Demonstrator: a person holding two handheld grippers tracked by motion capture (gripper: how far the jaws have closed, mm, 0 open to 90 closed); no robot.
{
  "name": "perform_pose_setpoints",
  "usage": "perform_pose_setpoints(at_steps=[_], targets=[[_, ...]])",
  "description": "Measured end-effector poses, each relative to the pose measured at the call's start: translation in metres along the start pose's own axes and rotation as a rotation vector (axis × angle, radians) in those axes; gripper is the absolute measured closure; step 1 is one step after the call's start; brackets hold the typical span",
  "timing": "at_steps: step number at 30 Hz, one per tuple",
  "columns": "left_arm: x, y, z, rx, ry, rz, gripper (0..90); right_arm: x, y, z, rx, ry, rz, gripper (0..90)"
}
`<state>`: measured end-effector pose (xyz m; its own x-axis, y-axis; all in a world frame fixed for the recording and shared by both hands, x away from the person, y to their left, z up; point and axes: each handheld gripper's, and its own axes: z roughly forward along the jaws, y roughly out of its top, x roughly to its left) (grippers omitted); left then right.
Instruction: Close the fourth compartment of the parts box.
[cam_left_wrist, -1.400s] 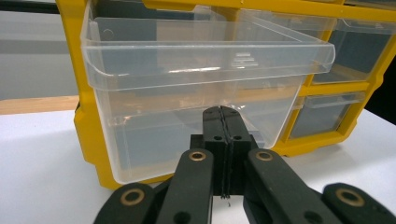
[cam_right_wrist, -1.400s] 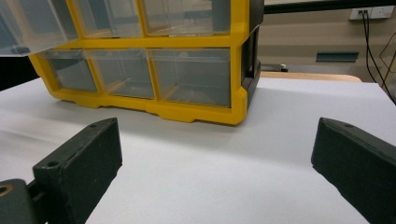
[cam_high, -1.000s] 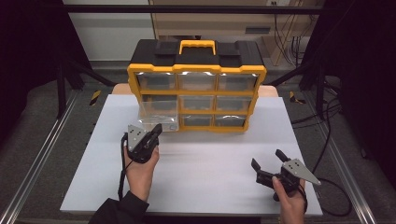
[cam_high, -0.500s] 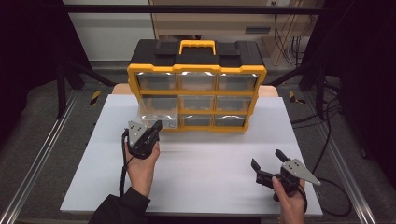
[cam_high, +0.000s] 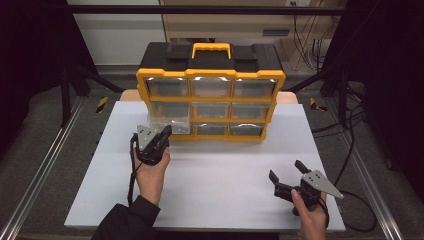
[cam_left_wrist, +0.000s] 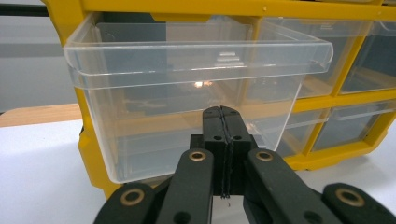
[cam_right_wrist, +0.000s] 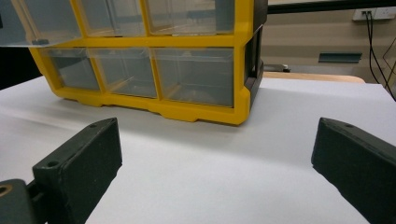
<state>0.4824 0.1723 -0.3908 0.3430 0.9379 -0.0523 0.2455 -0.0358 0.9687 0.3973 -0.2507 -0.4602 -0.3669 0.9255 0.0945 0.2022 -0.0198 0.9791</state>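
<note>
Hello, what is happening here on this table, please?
A person works at a white table with a gripper in each hand, in front of a yellow and black organizer with clear drawers. The left gripper is at a clear drawer that is pulled out from the left column of the organizer; its jaws are closed together, just before the drawer's front wall. Whether they pinch the drawer I cannot tell. The right gripper rests open near the table's front right, apart from the organizer.
</note>
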Motion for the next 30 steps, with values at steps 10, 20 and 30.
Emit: perform_pose_setpoints(at_steps=[10,20,30], targets=[[0.0014,0.0027,0.0060,0.009,0.008,0.018,90.0,-0.0006,0.0000,-0.0003,-0.001,0.001,0.000,2.1],[0.0029,0.0044,0.0087,0.010,0.009,0.025,90.0,-0.0006,-0.0001,-0.0003,-0.001,0.001,0.000,2.0],[0.0037,0.0063,0.0102,0.010,0.014,0.032,90.0,-0.0006,0.0000,-0.0004,-0.002,0.000,-0.002,2.1]])
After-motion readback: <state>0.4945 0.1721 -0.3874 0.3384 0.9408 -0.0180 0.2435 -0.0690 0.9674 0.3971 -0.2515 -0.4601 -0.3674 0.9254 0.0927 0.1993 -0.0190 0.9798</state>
